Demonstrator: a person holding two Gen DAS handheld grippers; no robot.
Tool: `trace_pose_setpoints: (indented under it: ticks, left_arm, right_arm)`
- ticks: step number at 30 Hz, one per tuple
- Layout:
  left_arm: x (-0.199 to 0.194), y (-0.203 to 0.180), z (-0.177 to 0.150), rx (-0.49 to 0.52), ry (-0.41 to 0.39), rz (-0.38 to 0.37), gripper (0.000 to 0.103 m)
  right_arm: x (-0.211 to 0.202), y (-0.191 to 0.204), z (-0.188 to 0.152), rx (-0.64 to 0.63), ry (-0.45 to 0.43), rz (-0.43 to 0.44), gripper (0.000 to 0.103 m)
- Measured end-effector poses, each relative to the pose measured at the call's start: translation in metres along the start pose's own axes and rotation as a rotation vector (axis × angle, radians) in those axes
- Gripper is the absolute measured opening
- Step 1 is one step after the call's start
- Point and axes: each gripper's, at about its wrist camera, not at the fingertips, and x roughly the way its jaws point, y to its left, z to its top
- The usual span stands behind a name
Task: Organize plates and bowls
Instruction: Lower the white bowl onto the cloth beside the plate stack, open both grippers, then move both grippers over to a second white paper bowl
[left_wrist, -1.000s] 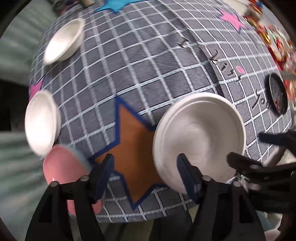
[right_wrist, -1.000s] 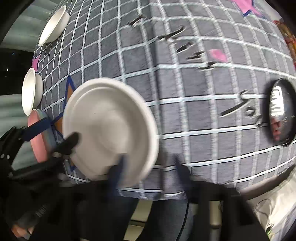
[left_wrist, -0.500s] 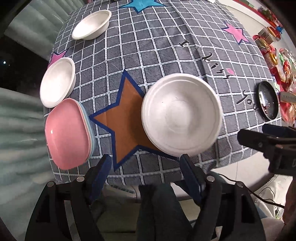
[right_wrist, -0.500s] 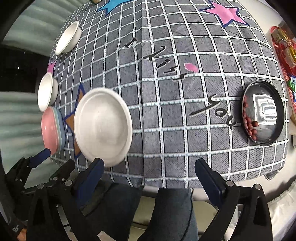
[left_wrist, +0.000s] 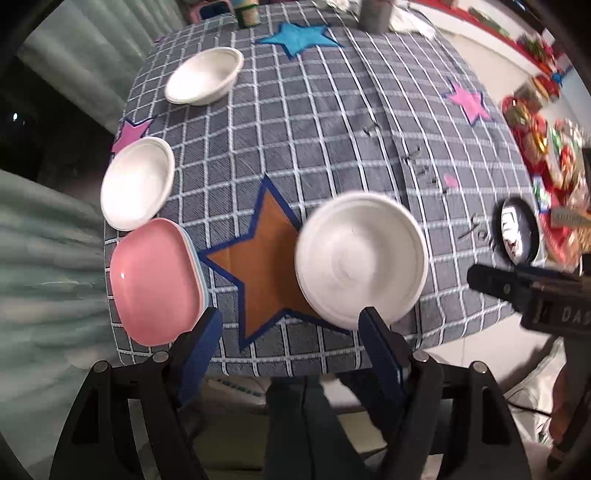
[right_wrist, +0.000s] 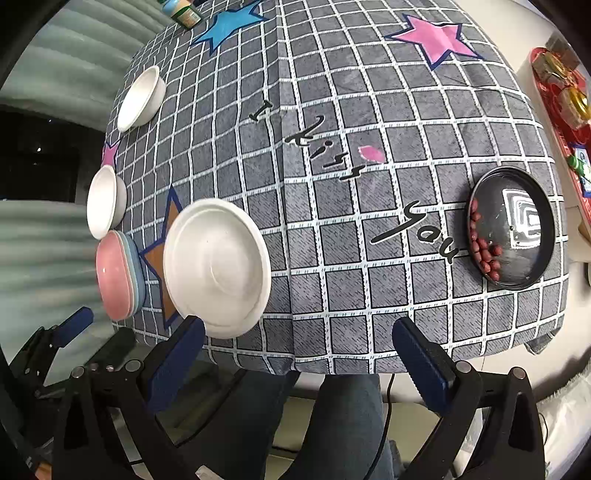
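Now, with both the left gripper (left_wrist: 290, 328) and right gripper (right_wrist: 297, 343) wide open and empty, we should pinch the white plate (left_wrist: 362, 258) beside the brown star (left_wrist: 264, 254) by its near rim.

Black gripper frames, silver screws, blue-padded fingers (left_wrist: 201, 343), dark trousers (right_wrist: 343, 417).

White plate (left_wrist: 360, 258): upright, near centre. Pink plate (left_wrist: 155, 282): stacked on a blue one, near left edge. Two white bowls (left_wrist: 137, 182) (left_wrist: 204, 75): upright, farther along that edge.
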Motion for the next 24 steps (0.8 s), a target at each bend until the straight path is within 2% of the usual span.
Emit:
trace_pose_setpoints:
  ticks: [3,8,10,13,18,24]
  left_arm:
    - [0.004,0.01,0.007,-0.021,-0.014,-0.028,0.08]
    - [0.025,0.022,0.014,0.038,0.021,-0.056,0.08]
    - [0.022,0.034,0.02,0.056,0.013,-0.066,0.08]
    - [0.016,0.06,0.036,0.066,-0.035,-0.075,0.08]
    - [0.029,0.11,0.056,0.04,-0.042,-0.082,0.08]
    - [0.041,0.186,0.072,-0.077,-0.029,-0.077,0.08]
  right_arm:
    - [-0.004,0.008,0.004,-0.013,-0.017,-0.021,0.102]
    - [0.011,0.02,0.01,0.027,-0.027,-0.044,0.102]
    - [0.013,0.025,0.012,0.06,-0.019,-0.055,0.102]
    - [0.005,0.044,0.022,0.083,-0.063,-0.075,0.102]
    - [0.004,0.081,0.045,0.111,-0.12,-0.084,0.102]
    - [0.026,0.15,0.07,0.022,-0.076,-0.124,0.102]
